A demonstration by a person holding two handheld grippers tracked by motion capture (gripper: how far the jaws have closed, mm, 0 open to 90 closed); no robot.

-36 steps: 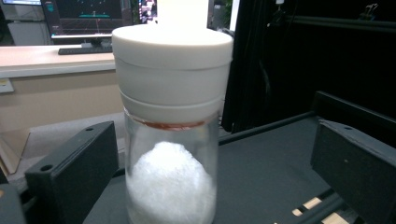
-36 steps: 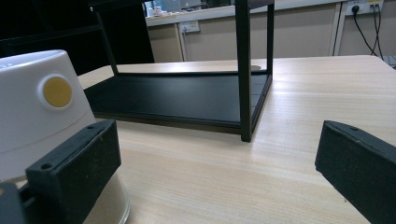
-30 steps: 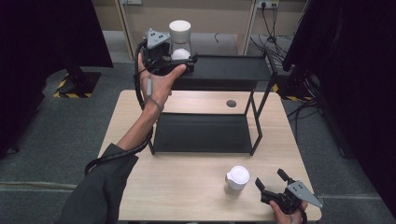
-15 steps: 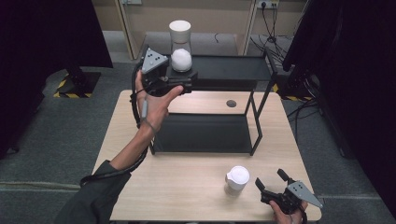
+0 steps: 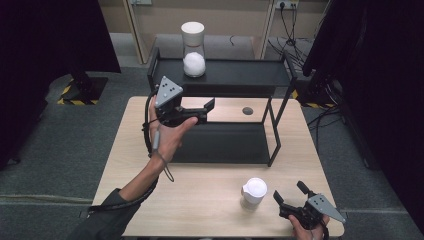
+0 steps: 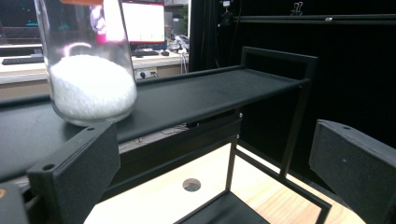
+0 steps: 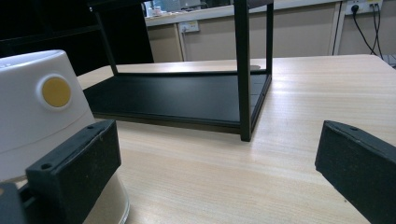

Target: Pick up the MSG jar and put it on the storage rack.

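1. Left tongs (image 5: pixel 207 109): held up in the person's left hand (image 5: pixel 167 135), in front of the shelf rack's upper level. They have pulled back from the glass jar and now stand clear of it. Jaws spread wide, nothing between them.
2. Glass jar (image 5: pixel 193 49): stands upright on the top shelf (image 5: pixel 240 72) of the black rack, toward its left end, part-filled with white grains, white lid on. In the left gripper view it sits just beyond the left jaw, untouched. A second ago the left tongs were around it; the release suggests the placing step is finished.
3. Bench (image 5: pixel 200 200): pale wood, carries the rack, with a small round hole (image 5: pixel 247 110) near the back.
4. White container (image 5: pixel 254 192): upright on the bench, front right, yellow dot on its side in the right gripper view. Unmoved; likely the next item for shelving.
5. Right tongs (image 5: pixel 290 194): low at the bench's front right corner, just beside the white container, unchanged. Jaws parted, empty.
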